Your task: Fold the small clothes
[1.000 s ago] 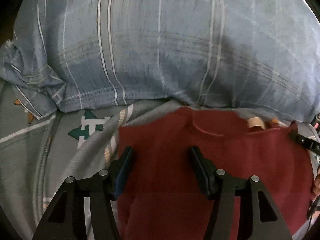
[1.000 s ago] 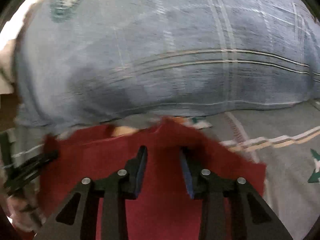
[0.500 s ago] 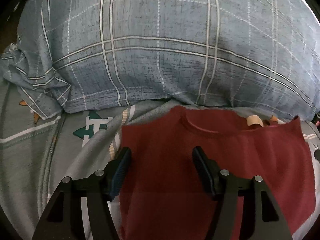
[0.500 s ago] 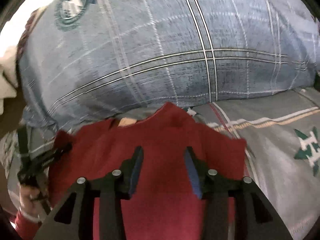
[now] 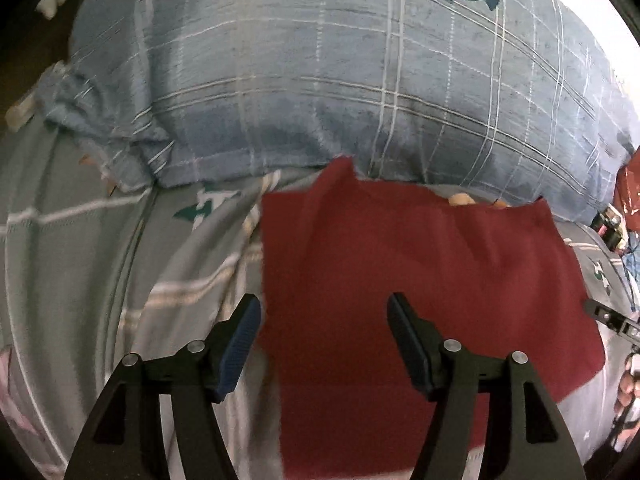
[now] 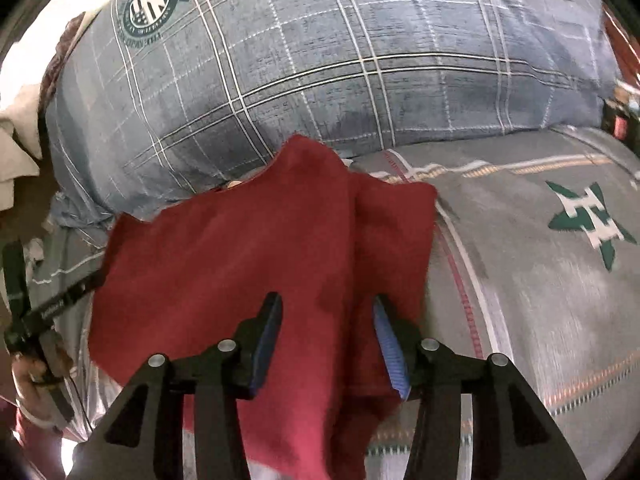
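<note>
A small dark red garment [image 5: 420,280] lies folded and fairly flat on the grey bed sheet [image 5: 100,280], its far edge against a blue plaid pillow [image 5: 320,80]. My left gripper [image 5: 322,320] is open and empty, hovering over the garment's left part. In the right wrist view the garment [image 6: 260,260] has a lengthwise crease on its right side. My right gripper [image 6: 326,320] is open and empty above that crease. The left gripper's body [image 6: 52,304] shows at the left edge there.
The blue plaid pillow [image 6: 320,60] with a round crest fills the far side. The grey sheet [image 6: 540,280] with green star prints spreads to the right. White cloth [image 6: 16,140] lies at far left. A hand [image 5: 628,384] shows at the right edge.
Both grippers have pulled back and risen from the garment, so more of it and the pillow shows. Both stayed open. The garment lies as before.
</note>
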Tool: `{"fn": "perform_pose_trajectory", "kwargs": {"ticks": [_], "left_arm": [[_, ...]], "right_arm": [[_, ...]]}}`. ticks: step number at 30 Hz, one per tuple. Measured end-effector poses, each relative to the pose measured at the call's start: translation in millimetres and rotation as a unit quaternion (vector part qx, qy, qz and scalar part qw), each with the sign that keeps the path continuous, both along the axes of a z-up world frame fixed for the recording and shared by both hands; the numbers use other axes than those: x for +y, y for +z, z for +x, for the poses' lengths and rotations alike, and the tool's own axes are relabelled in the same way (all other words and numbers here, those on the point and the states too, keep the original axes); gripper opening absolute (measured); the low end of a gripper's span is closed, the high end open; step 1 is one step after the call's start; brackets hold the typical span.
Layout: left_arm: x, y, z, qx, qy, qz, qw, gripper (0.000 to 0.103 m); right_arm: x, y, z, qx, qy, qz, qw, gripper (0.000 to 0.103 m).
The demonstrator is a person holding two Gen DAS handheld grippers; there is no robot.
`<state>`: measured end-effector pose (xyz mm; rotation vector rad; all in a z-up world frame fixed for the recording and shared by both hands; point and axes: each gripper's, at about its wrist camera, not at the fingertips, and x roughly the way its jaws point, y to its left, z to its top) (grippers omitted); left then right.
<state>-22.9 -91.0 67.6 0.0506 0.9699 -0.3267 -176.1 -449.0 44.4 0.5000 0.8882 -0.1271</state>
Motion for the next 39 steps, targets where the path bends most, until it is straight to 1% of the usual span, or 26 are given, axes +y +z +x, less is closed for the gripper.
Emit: {"fn": "perform_pose_trajectory", "kwargs": {"ticks": [2, 3, 4, 5, 6, 7, 10, 14, 17, 18, 19, 20, 21, 22, 24, 27, 30, 32, 33, 36, 37, 38, 39], "left_arm": [[8.7, -1.6, -7.9, 0.008, 0.008, -0.001, 0.9999, 0.066], [10.3, -2.1, -11.3, 0.011, 0.010, 0.000, 0.9999, 0.066], [12.7, -2.0, -15.1, 0.014, 0.013, 0.002, 0.9998, 0.066], [13.4, -1.5, -17.6, 0.015, 0.015, 0.002, 0.9998, 0.066], [15.0, -0.2, -21.4, 0.015, 0.015, 0.001, 0.9998, 0.066], [16.1, 1.7, -25.9, 0.014, 0.014, 0.000, 0.9998, 0.066], [17.0, 5.3, -35.8, 0.013, 0.009, 0.000, 0.9999, 0.066], [17.0, 6.2, -46.5, 0.011, 0.002, -0.004, 0.9999, 0.066], [14.3, 1.0, -42.0, 0.017, 0.006, 0.003, 0.9998, 0.066], [13.8, -0.2, -40.1, 0.018, 0.010, -0.002, 0.9998, 0.066], [14.1, -1.0, -38.6, 0.018, 0.013, -0.008, 0.9997, 0.066], [15.1, -2.4, -36.5, 0.018, 0.017, -0.016, 0.9996, 0.066], [15.2, -4.4, -34.0, 0.017, 0.020, -0.017, 0.9995, 0.066], [14.4, -7.8, -30.1, 0.017, 0.025, -0.017, 0.9994, 0.066], [12.9, -15.6, -21.3, 0.020, 0.031, -0.014, 0.9992, 0.066], [11.1, -23.5, -9.5, 0.017, 0.033, -0.014, 0.9992, 0.066], [13.9, -28.8, -2.2, 0.016, 0.035, -0.024, 0.9990, 0.066], [15.9, -33.3, 3.9, 0.023, 0.037, -0.027, 0.9987, 0.070], [17.4, -35.1, 6.8, 0.026, 0.039, -0.031, 0.9984, 0.070], [22.3, -39.1, 15.2, 0.042, 0.046, -0.052, 0.9967, 0.071], [23.8, -38.8, 16.5, 0.046, 0.048, -0.057, 0.9962, 0.071], [25.9, -37.8, 17.2, 0.048, 0.052, -0.061, 0.9956, 0.071], [28.8, -35.7, 17.3, 0.046, 0.055, -0.064, 0.9953, 0.070]], "right_arm": [[4.3, -6.4, 1.2, 0.008, 0.006, -0.008, 1.000, 0.049], [5.7, -9.4, 4.9, 0.012, 0.007, -0.012, 1.000, 0.047], [8.0, -10.6, 6.3, 0.012, 0.011, -0.015, 1.000, 0.037], [9.6, -9.8, 7.1, 0.008, 0.016, -0.020, 1.000, 0.025], [10.9, -8.8, 6.7, 0.007, 0.019, -0.022, 1.000, 0.006], [10.5, -6.9, 5.1, 0.005, 0.022, -0.016, 1.000, 0.006], [13.9, 3.8, -8.3, -0.012, 0.023, -0.029, 0.999, 0.005], [14.3, 5.0, -34.4, -0.018, 0.021, -0.021, 0.999, 0.005], [8.0, -9.6, -30.3, -0.001, 0.009, -0.008, 1.000, 0.006], [6.1, -11.2, -26.8, -0.001, 0.006, -0.001, 1.000, 0.006], [4.3, -10.0, -24.1, -0.002, 0.003, 0.007, 1.000, 0.010], [3.1, -8.1, -22.3, -0.003, -0.001, 0.010, 1.000, 0.010], [1.3, -3.6, -20.3, -0.004, -0.009, 0.008, 1.000, 0.016], [-0.1, 2.7, -18.5, -0.011, -0.015, 0.002, 1.000, 0.030], [2.1, 15.7, -14.2, -0.026, -0.023, -0.022, 0.999, 0.041], [9.9, 26.1, 7.8, -0.033, -0.005, -0.048, 0.998, 0.041], [13.3, 23.7, 44.0, -0.026, 0.008, -0.064, 0.998, 0.040], [9.5, 14.5, 70.3, -0.010, 0.005, -0.061, 0.998, 0.040], [1.4, 4.9, 88.0, 0.005, -0.005, -0.049, 0.999, 0.037], [-12.9, -19.5, 119.3, 0.040, -0.025, -0.040, 0.998, 0.036], [-13.8, -24.4, 126.3, 0.045, -0.028, -0.043, 0.998, 0.036], [-12.1, -23.2, 128.8, 0.046, -0.031, -0.051, 0.997, 0.036], [-5.3, -17.1, 130.6, 0.053, -0.032, -0.062, 0.996, 0.040]]}}
